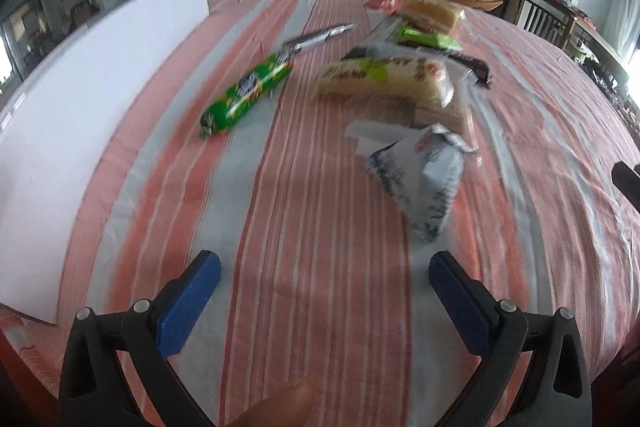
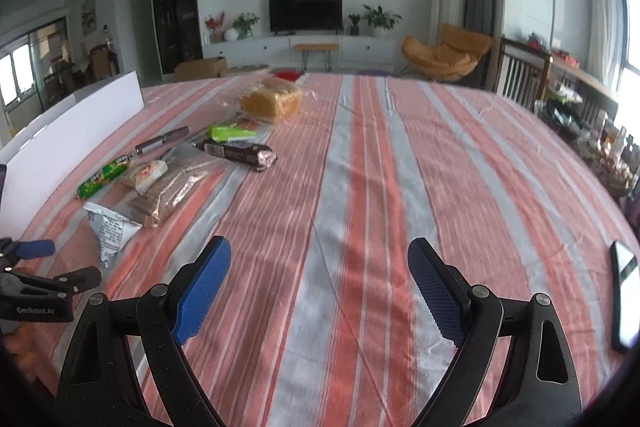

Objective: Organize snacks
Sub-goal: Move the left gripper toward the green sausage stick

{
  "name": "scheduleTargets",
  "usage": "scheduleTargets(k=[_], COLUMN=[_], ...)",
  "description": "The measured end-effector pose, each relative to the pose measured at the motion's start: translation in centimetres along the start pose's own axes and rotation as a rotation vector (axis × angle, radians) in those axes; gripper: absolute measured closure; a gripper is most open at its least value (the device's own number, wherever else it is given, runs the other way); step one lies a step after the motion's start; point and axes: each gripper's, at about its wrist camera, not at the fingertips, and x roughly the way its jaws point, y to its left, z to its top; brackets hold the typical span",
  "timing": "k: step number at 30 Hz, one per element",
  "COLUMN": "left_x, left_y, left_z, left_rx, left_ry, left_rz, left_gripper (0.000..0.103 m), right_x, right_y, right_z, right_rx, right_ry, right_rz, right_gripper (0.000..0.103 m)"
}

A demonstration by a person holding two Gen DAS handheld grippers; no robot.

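Observation:
Several snacks lie on the striped tablecloth. In the left wrist view: a green tube pack point(image 1: 248, 91), a silver bar point(image 1: 320, 37), a sliced bread pack point(image 1: 388, 81), a white and blue crumpled bag point(image 1: 420, 175), a dark bar point(image 1: 476, 65), a light green pack point(image 1: 428, 38) and a bread loaf point(image 1: 430, 11). My left gripper point(image 1: 325, 267) is open and empty, just short of the white bag. My right gripper point(image 2: 319, 253) is open and empty over bare cloth, right of the snacks: white bag point(image 2: 110, 227), bread pack point(image 2: 168, 183), dark bar point(image 2: 240, 151), loaf point(image 2: 272, 101).
A white board point(image 1: 88, 107) stands upright along the table's left side. A phone point(image 2: 625, 301) lies near the right edge. The left gripper shows at the left edge of the right wrist view point(image 2: 38, 267). Living room furniture stands beyond the table.

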Motion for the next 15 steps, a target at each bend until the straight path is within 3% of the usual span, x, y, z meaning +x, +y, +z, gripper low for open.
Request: scheduleTargets(k=[9, 15], left_x=[0.2, 0.1], left_y=[0.2, 0.2], left_z=[0.2, 0.2], left_rx=[0.002, 0.001], left_ry=[-0.003, -0.003], left_rz=[0.002, 0.005], left_gripper=[0.000, 0.000], right_x=[2.5, 4.9], right_y=[-2.9, -5.4], right_z=[-0.4, 0.7], right_rx=[0.116, 0.155], right_ry=[0.143, 0.237], right_rz=[-0.016, -0.111], right_gripper=[0.011, 0.011])
